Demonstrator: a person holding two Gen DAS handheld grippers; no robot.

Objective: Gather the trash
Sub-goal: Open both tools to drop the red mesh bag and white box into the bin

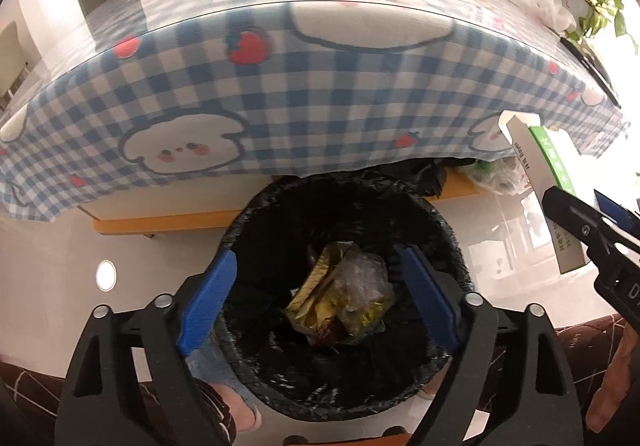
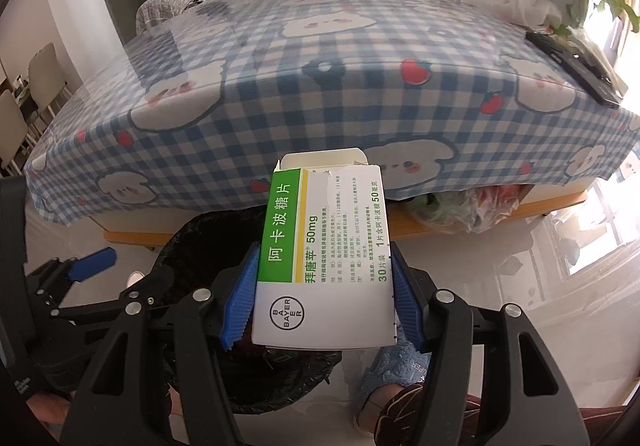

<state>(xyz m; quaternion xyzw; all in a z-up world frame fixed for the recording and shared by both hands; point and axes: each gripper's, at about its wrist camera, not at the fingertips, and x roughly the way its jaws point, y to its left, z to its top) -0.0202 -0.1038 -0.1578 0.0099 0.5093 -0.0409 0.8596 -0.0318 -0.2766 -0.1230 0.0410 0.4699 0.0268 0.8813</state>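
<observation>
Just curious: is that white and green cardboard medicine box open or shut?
Open: the white and green cardboard medicine box has its top flap standing up, torn along the edge.

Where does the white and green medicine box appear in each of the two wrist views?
Left wrist view: medicine box at the right edge, held by the right gripper.
Right wrist view: medicine box in the lower centre, between blue pads.
Shared landmark: black-lined trash bin.

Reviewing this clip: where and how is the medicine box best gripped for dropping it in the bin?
Probably as the right gripper has it: pads on the two narrow long sides of the medicine box, near its closed white end, approached from that end. The flat parallel sides suit the pads; the torn flap end stays free.
</observation>
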